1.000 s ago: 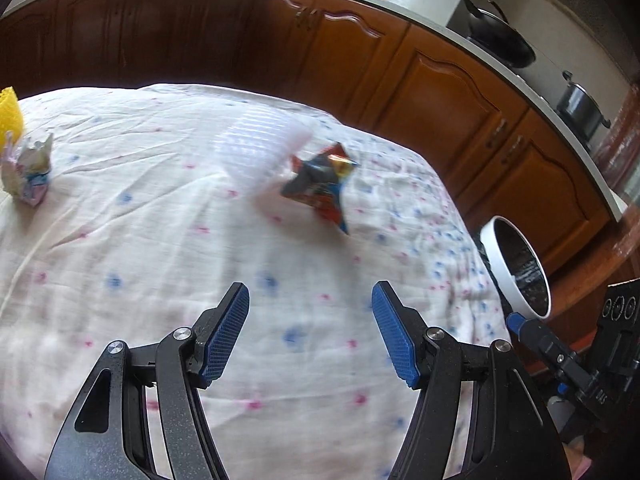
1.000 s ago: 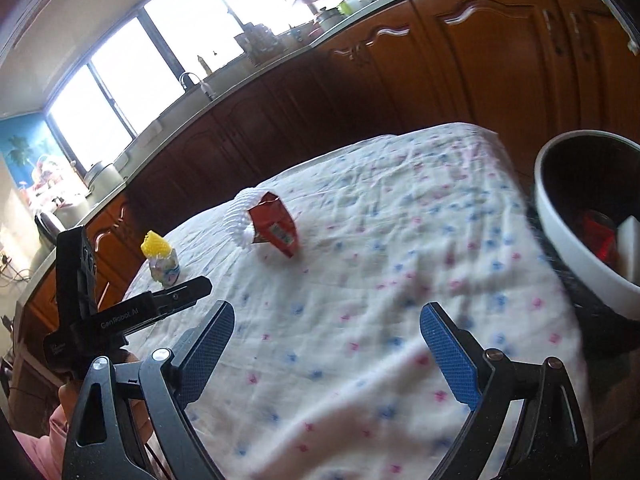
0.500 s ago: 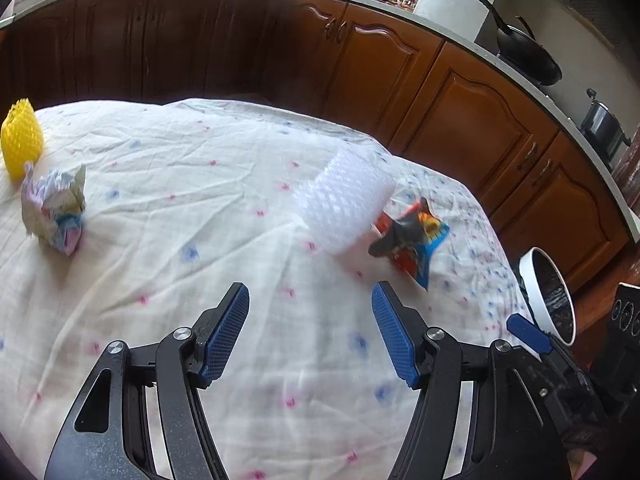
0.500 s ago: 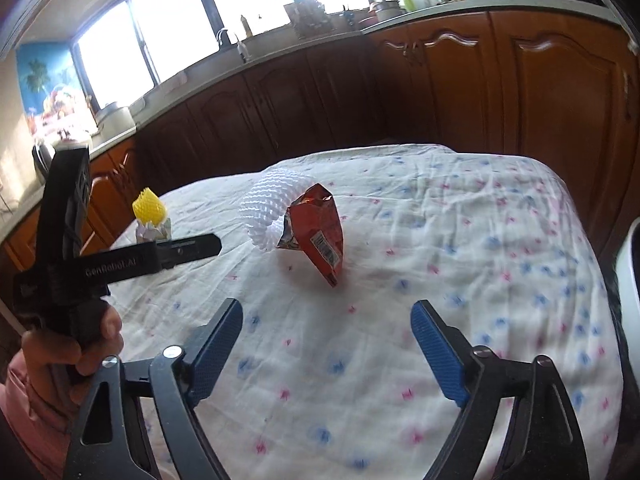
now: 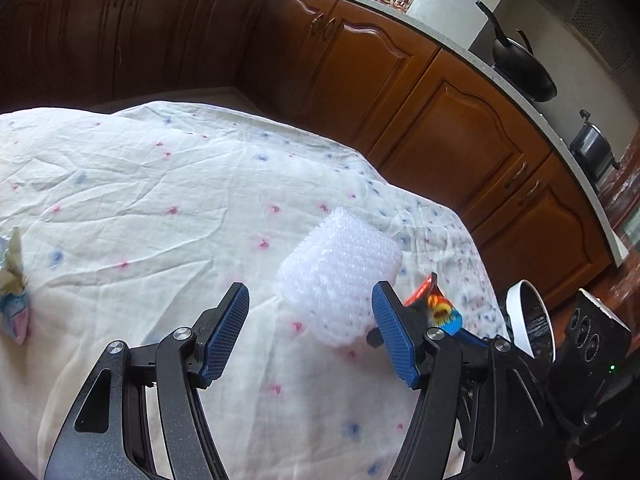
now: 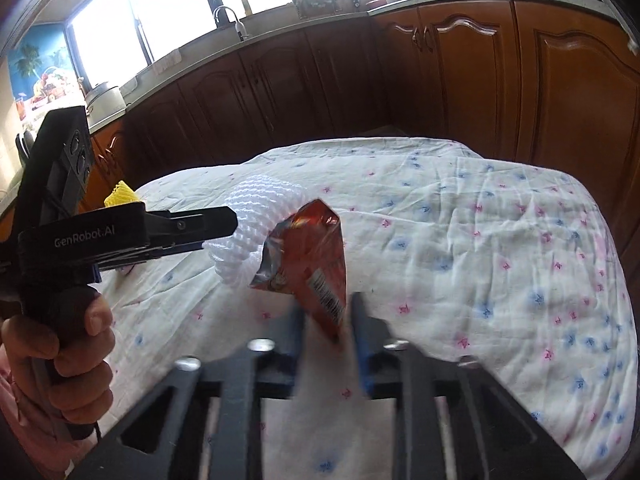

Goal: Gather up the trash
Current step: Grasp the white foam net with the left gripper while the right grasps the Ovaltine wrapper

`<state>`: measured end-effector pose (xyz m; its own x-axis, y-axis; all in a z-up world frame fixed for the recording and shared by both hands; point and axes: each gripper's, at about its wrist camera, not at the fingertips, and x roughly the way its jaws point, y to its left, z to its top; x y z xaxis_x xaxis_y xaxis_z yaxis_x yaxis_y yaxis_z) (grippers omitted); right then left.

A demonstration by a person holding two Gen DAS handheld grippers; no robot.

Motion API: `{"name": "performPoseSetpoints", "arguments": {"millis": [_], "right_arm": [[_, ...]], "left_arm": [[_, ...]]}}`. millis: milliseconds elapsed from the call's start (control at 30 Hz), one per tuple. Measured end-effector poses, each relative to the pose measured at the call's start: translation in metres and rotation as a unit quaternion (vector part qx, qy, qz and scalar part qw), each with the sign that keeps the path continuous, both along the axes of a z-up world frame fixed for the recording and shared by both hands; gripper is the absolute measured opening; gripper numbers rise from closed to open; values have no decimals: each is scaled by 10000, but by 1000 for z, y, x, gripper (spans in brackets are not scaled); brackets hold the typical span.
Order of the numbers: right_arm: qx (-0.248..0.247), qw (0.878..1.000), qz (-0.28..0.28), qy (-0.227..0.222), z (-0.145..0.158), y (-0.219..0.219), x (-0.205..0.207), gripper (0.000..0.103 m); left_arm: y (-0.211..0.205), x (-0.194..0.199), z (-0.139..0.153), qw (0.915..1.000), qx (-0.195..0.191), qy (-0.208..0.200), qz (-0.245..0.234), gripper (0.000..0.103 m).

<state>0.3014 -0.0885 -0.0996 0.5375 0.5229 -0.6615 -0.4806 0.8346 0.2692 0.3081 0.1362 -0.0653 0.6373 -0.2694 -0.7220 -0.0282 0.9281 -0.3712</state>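
Left claw [image 5: 310,334] wide open near foam net [image 5: 340,276]; right claw [image 6: 326,330] narrowed around snack wrapper [image 6: 308,264], contact unclear.

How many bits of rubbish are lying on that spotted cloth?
4: white foam net mid-cloth, red snack wrapper beside it between the right gripper's fingers, crumpled paper and yellow foam net farther off. More may be hidden.

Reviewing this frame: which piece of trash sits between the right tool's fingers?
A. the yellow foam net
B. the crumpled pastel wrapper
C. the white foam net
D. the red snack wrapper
D: in the right wrist view, the lower corner of the red snack wrapper lies between the narrowed, motion-blurred fingers of the right tool, while the white foam net sits behind it, beside the left tool.
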Motion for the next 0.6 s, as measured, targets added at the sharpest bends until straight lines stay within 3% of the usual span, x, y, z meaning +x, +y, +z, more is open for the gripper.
{"name": "performPoseSetpoints", "arguments": {"millis": [133, 233, 300, 600], "right_arm": [[104, 9997, -177, 133, -1, -16, -2, 2], [226, 9990, -335, 187, 0, -34, -9, 1], [284, 9986, -407, 191, 1, -43, -15, 1], [446, 9950, -889, 99, 9, -95, -52, 1]], "left_arm": [[-3, 14, -11, 9997, -184, 126, -43, 64], [-12, 18, -15, 9996, -120, 186, -178, 30], [-18, 16, -15, 9994, -76, 156, -287, 18], [-56, -18, 0, 9981, -13, -41, -622, 12]]}}
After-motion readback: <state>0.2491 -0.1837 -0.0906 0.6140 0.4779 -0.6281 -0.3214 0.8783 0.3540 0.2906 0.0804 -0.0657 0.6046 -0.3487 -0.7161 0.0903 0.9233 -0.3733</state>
